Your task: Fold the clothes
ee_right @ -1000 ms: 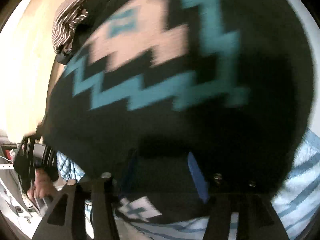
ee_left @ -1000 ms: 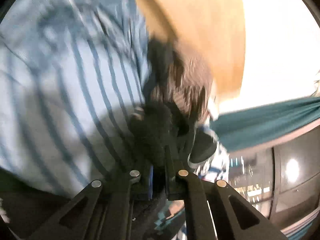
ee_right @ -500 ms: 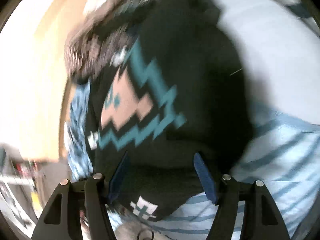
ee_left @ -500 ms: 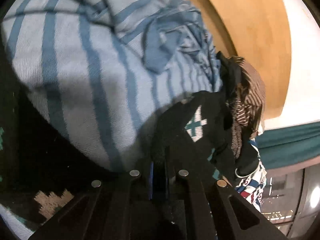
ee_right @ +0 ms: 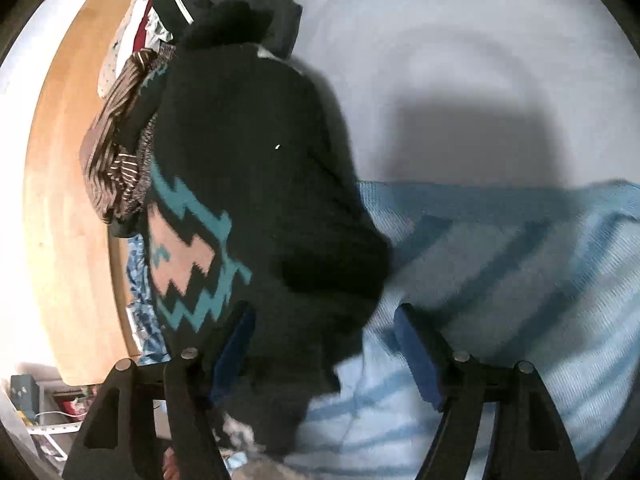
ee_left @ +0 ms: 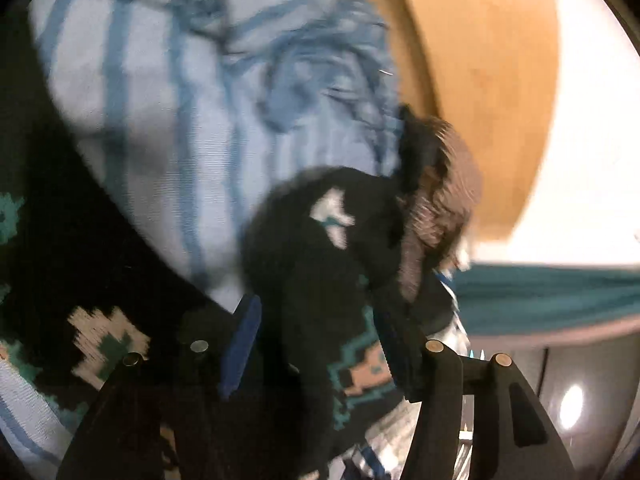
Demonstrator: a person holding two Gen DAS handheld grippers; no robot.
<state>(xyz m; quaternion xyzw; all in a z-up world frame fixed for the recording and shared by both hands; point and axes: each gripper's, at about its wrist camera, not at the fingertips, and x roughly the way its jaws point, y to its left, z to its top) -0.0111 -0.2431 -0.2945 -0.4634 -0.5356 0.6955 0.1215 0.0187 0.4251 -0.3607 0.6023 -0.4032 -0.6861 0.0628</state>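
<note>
Two grippers, left gripper (ee_left: pixel 316 340) and right gripper (ee_right: pixel 324 344), gape wide around the black patterned sweater (ee_right: pixel 256 184), gripping nothing. Sweater lies bunched atop the striped blue garment (ee_right: pixel 500 280); squaring its edges would serve any fold.

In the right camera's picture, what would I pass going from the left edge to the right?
Wooden floor → brown striped garment → black patterned sweater → pale blue striped cloth.

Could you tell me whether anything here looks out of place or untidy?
Yes: the black knitted sweater with teal zigzags lies bunched, not flat, on the blue-striped fabric, and a crumpled brown striped garment sits heaped beside it at the edge.
</note>
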